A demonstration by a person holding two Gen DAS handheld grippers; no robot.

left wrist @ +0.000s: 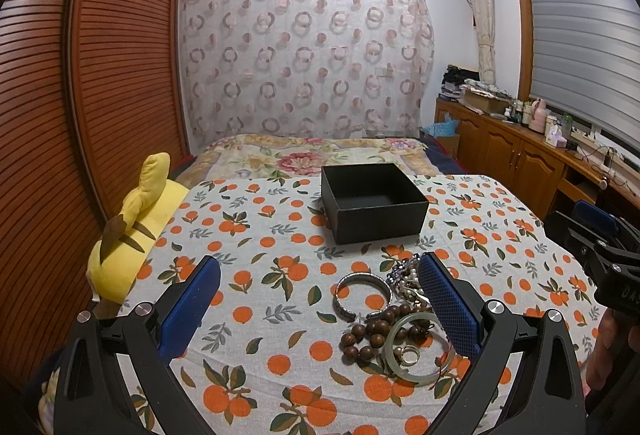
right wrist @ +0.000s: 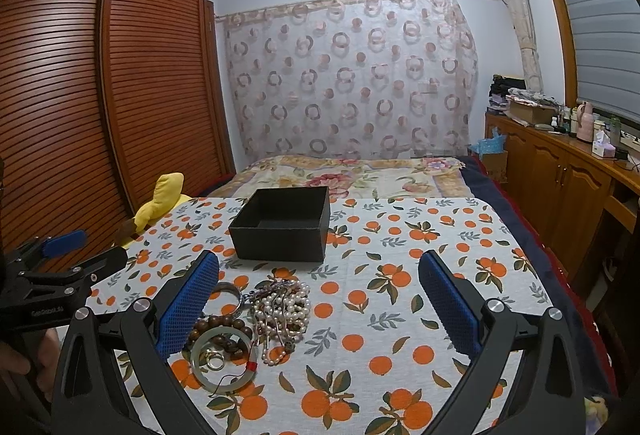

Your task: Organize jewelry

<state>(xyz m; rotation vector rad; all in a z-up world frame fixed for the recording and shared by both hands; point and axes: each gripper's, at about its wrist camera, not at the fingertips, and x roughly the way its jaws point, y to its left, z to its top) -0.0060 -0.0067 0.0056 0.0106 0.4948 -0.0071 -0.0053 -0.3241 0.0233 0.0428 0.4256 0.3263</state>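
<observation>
Two blue-padded fingers of the left gripper stand wide apart in the left wrist view, holding nothing, low over the orange-print cloth that covers the worktop. Their spread looks chosen to straddle the jewelry heap, which lies between them, close against the right-hand finger. Counted here: one silver cuff bangle, one string of brown wooden beads, one pale green jade bangle with one small ring lying inside it, and a tangle of pearls partly hidden by the finger. One black box, open and with nothing visible inside, sits beyond the heap, probably where the pieces are meant to go. One yellow plush toy lies at the cloth's left edge.

From the right wrist view, the right gripper is likewise spread and empty, with the heap beside its left-hand finger. The pearl strands show clearly here, too knotted to count. Nothing has been lifted yet, so sorting seems not begun.
</observation>
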